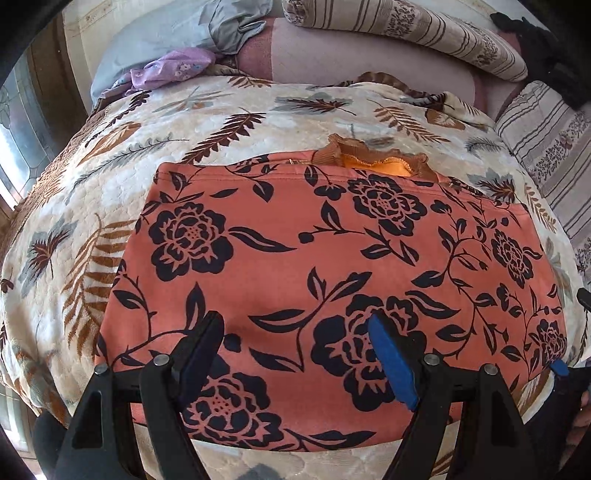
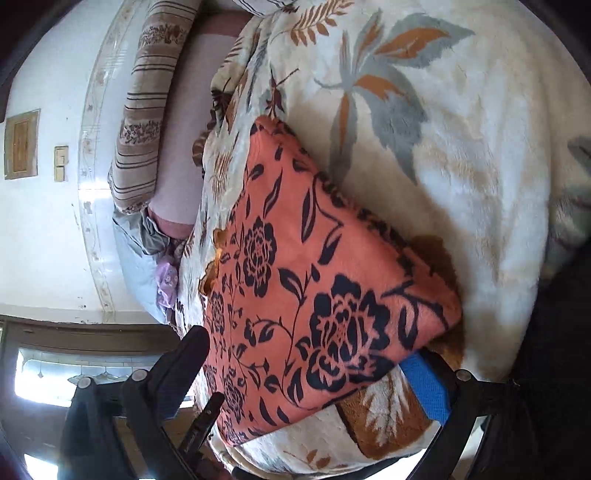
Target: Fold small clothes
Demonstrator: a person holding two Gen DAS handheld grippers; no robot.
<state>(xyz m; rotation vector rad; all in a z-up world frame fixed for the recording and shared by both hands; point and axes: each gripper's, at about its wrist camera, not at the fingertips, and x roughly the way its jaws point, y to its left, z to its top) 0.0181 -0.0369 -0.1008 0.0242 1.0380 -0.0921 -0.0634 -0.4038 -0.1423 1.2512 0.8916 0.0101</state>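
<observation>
An orange garment with black flowers lies folded flat on a leaf-patterned blanket; an orange frilled collar pokes out at its far edge. My left gripper is open just above the garment's near part, fingers spread wide, holding nothing. In the right wrist view the same garment lies on the blanket. My right gripper is open with its fingers on either side of the garment's corner; its blue-padded finger is partly under the cloth edge.
Striped pillows and a grey pillow lie at the far side of the bed, with a purple cloth beside them. A wall and window are past the bed edge. The right gripper's tip shows at the garment's right corner.
</observation>
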